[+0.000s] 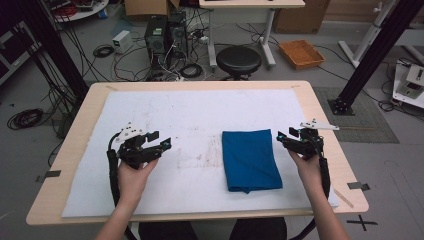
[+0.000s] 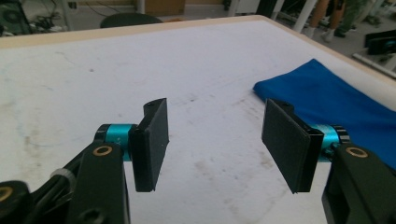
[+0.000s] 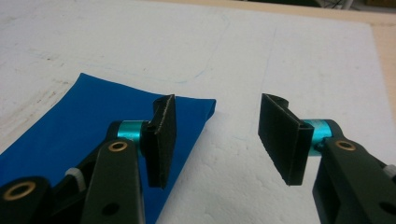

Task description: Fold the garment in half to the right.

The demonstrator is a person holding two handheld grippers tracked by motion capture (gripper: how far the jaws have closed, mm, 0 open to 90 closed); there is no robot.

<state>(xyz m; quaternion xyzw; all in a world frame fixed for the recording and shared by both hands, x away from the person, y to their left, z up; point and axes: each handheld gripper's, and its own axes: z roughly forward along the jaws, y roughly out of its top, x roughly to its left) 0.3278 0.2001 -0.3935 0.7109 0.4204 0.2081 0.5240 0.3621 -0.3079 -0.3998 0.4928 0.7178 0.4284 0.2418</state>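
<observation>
- The blue cloth [image 1: 248, 159] lies folded flat on the white mat [image 1: 150, 110], right of the middle, with nothing gripping it.
- The left gripper [image 1: 156, 142] hangs wide open above bare mat, well apart from the cloth.
- The right gripper [image 1: 283, 136] is wide open too, just beside the cloth's right edge.
- If folding or lifting comes next, I judge it best to pinch a corner low so all layers are caught.
- The cloth looks soft and thin; the mat is rough and stained.
</observation>
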